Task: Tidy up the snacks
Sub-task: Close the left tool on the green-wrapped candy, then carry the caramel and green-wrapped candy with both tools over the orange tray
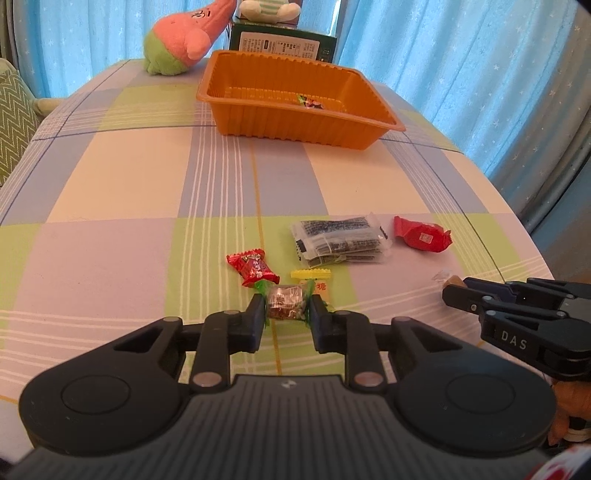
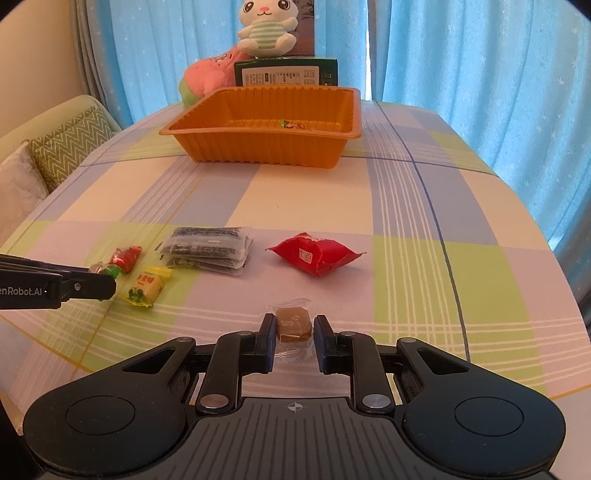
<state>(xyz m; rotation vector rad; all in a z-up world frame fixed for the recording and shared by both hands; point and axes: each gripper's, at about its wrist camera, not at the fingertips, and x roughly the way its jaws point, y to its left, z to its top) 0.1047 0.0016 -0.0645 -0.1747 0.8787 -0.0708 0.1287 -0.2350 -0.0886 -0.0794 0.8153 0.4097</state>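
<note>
My left gripper [image 1: 287, 306] is shut on a green-ended brown candy [image 1: 285, 305] just above the checked tablecloth. It also shows in the right wrist view [image 2: 107, 275]. My right gripper [image 2: 294, 325] is shut on a clear-wrapped brown caramel [image 2: 293, 324] near the table's front. Beside the left gripper lie a small red candy [image 1: 252, 266], a yellow candy [image 1: 313, 277], a stack of dark clear packets [image 1: 341, 240] and a larger red packet [image 1: 422, 234]. The orange tray [image 1: 295, 127] stands at the far side with one candy [image 1: 310, 102] inside.
Behind the tray stand a green box [image 2: 286, 72], a pink plush [image 1: 184, 37] and a white bunny plush [image 2: 267, 26]. A cushioned chair [image 2: 66, 147] is at the left. Blue curtains [image 1: 461, 74] hang behind.
</note>
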